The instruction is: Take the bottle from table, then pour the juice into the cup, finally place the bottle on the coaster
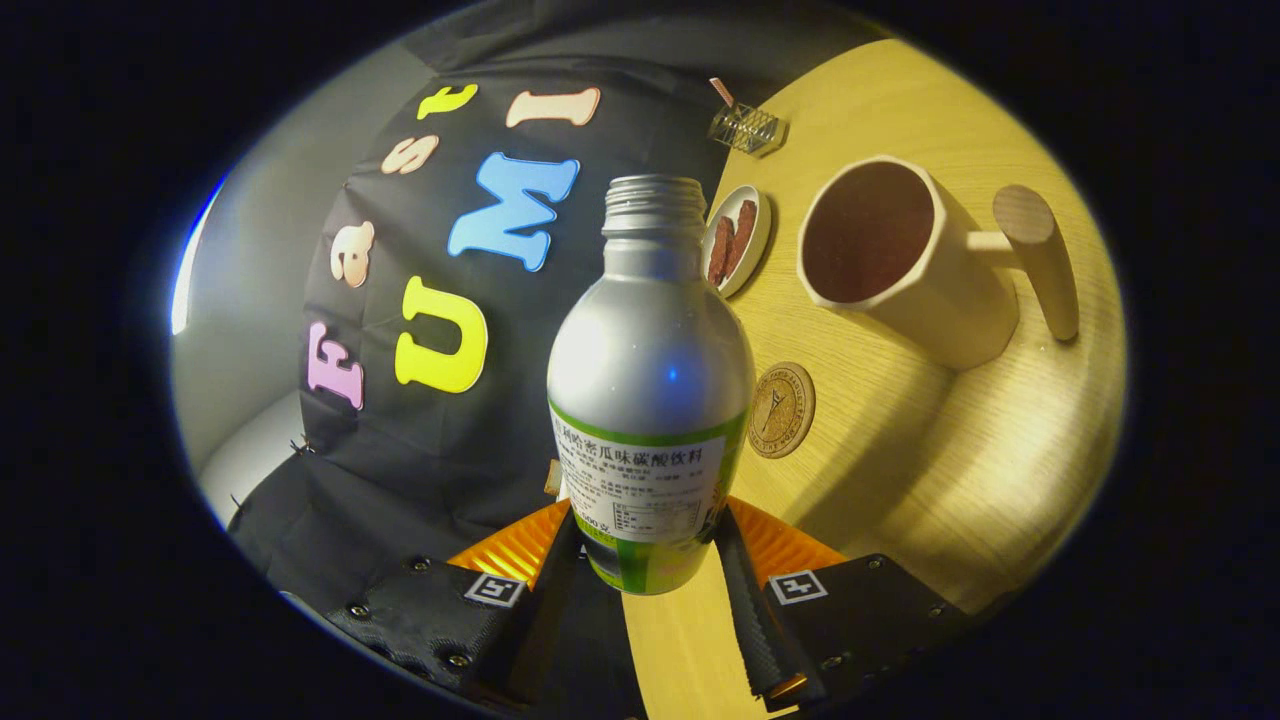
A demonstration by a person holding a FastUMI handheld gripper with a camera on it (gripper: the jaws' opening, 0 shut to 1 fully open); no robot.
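A silver bottle (pixel 650 350) with a green and white label and an uncapped neck is held between my fingers. My gripper (pixel 645 545) is shut on its lower part, both pads pressing on the label. The view is rolled, so the bottle lies tipped well over relative to the wooden table (pixel 950 480). A cream cup (pixel 900 260) with a wooden peg handle stands beyond and to the right of the bottle's mouth; its inside looks dark reddish. No stream shows at the mouth. A round brown coaster (pixel 781 410) lies on the table beside the bottle's body, nearer than the cup.
A small white dish (pixel 738 240) holding reddish-brown pieces sits just behind the bottle's neck. A little wire basket (pixel 748 128) stands farther back near the table edge. The booth's black cloth wall (pixel 420 460) hangs to the left of the bottle.
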